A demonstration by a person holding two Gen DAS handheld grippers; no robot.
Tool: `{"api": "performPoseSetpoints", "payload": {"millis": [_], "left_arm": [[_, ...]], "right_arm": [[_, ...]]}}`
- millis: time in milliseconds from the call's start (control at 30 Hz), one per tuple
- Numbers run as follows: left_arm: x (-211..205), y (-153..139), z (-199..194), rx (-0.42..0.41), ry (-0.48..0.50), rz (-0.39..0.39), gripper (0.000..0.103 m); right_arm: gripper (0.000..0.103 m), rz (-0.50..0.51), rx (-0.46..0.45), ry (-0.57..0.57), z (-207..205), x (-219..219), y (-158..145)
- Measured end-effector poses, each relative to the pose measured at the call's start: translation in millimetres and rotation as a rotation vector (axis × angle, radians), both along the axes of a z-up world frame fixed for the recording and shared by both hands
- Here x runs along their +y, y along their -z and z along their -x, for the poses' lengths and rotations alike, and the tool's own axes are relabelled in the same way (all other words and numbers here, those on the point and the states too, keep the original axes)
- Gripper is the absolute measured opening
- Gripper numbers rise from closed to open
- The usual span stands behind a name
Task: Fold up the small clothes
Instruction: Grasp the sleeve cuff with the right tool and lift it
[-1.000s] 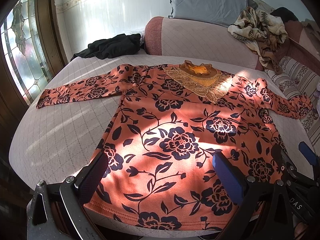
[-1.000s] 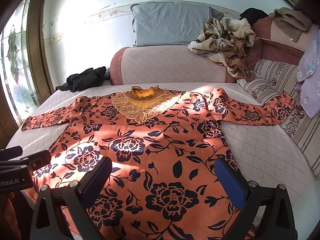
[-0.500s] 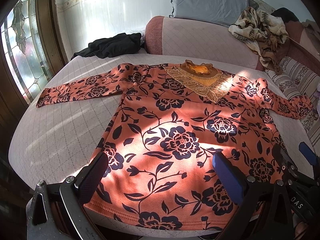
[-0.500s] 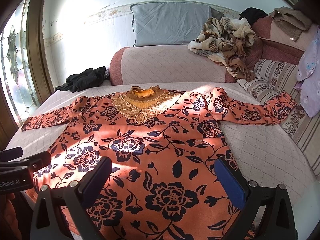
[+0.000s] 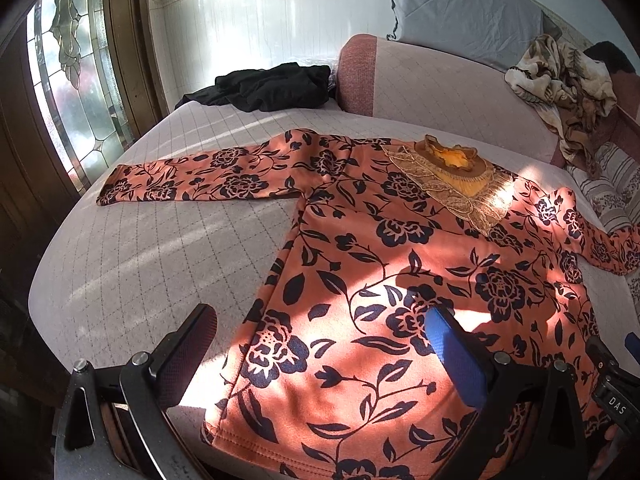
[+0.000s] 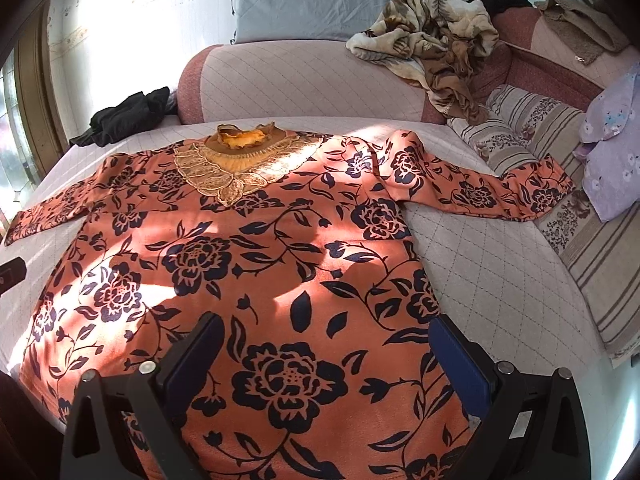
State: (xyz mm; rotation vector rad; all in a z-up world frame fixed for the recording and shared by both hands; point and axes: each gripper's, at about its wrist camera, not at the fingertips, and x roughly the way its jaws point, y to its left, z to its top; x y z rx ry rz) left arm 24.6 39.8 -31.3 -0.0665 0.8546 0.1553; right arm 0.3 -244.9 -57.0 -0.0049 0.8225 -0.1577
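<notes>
The orange floral top (image 5: 400, 264) lies flat on the bed (image 5: 132, 264), collar toward the frame's top, sleeves spread sideways. Left tongs (image 5: 320, 344) and right tongs (image 6: 326, 356) gape apart over its hem. Only the right view shows the striped cushions (image 6: 540, 120).

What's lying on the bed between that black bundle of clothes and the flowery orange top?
Nothing: in the left wrist view only bare quilted bed cover separates the black clothes from the orange top.
</notes>
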Motion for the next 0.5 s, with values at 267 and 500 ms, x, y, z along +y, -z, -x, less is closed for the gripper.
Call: {"api": "performPoseSetpoints", "payload": {"millis": [267,500], "left_arm": [[4,7,-20,0.015,-0.006,-0.008,0.103],[26,14,-45,0.022,-0.006,0.015,0.103]], "right_arm": [[0.103,0.009,0.028,0.024,-16,-14,1],[0.103,-0.199,0.007,0.029,-41,-70,-4]]}}
